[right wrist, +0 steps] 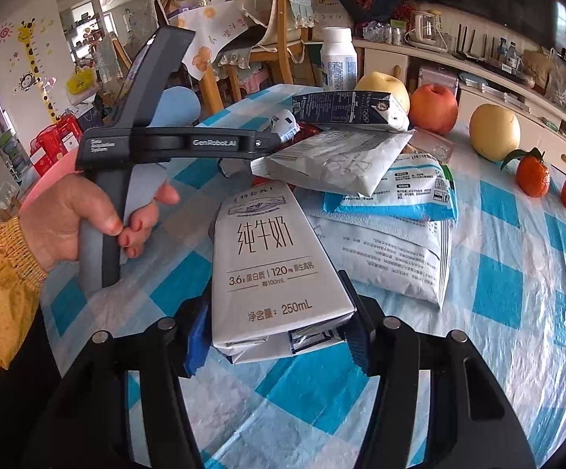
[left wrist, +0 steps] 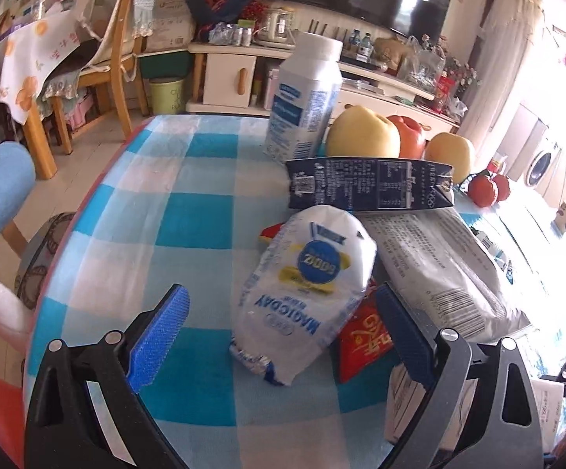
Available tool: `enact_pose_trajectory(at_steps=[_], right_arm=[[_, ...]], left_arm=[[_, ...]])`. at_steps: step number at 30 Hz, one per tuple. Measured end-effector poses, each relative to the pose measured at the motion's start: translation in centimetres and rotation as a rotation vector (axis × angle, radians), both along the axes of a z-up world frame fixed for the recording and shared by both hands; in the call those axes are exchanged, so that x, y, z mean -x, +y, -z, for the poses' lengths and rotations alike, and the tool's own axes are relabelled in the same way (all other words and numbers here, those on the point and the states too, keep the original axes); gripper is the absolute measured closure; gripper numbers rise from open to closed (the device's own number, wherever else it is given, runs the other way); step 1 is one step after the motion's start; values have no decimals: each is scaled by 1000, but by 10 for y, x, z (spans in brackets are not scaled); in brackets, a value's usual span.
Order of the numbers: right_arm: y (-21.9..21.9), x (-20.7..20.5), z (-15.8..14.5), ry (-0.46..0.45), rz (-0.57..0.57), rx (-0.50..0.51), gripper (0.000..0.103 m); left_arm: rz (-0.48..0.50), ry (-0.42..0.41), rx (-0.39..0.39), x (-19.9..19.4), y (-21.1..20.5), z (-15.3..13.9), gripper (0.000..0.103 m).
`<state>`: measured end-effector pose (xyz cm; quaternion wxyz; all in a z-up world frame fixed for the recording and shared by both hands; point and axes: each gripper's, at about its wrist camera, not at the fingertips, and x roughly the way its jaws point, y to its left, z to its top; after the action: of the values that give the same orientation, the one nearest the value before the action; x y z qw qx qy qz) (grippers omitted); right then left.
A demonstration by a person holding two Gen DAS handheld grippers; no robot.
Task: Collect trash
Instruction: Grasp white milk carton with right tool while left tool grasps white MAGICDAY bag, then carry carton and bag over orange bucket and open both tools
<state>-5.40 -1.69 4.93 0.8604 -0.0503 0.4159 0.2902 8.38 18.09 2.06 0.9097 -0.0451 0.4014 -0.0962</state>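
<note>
A pile of trash lies on the blue-checked tablecloth. In the left wrist view a crumpled white milk pouch lies between the fingers of my open left gripper, beside a red wrapper, a dark blue carton and a grey bag. In the right wrist view my right gripper is shut on a white 250 mL milk carton. Behind it lie a grey bag, blue-and-white packets and the dark carton. The left gripper's body shows there, held by a hand.
A white bottle stands at the table's far side by yellow and red apples. Small oranges and a pear lie to the right. Chairs, a green bin and a TV cabinet stand beyond the table.
</note>
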Motion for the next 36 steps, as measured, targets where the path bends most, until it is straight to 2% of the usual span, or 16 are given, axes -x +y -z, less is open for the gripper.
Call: enact_pose_trajectory(at_steps=[1,3,6,16,29,36], right_arm=[[0,1,0,4,-1,-4,45],[0,3,-1,13,-6,-10,45],[1,5,-1,15,-10,-6,45],[0,12,-9,0,-28,-23,45],[-9,24,-22,-37,5,-52,45],[-13,25,-25,-50,25,-68,45]], left_arm=[[3,3,-6,-1,-2,1,25],[0,24,-8,-2,-3,4,35],[-15,29,10,-2,0,3,44],[-92,14,59,14,9,-1,44],[-187,-54,102,73,26,-23,44],[-257,-84,86,111,34,-33,44]])
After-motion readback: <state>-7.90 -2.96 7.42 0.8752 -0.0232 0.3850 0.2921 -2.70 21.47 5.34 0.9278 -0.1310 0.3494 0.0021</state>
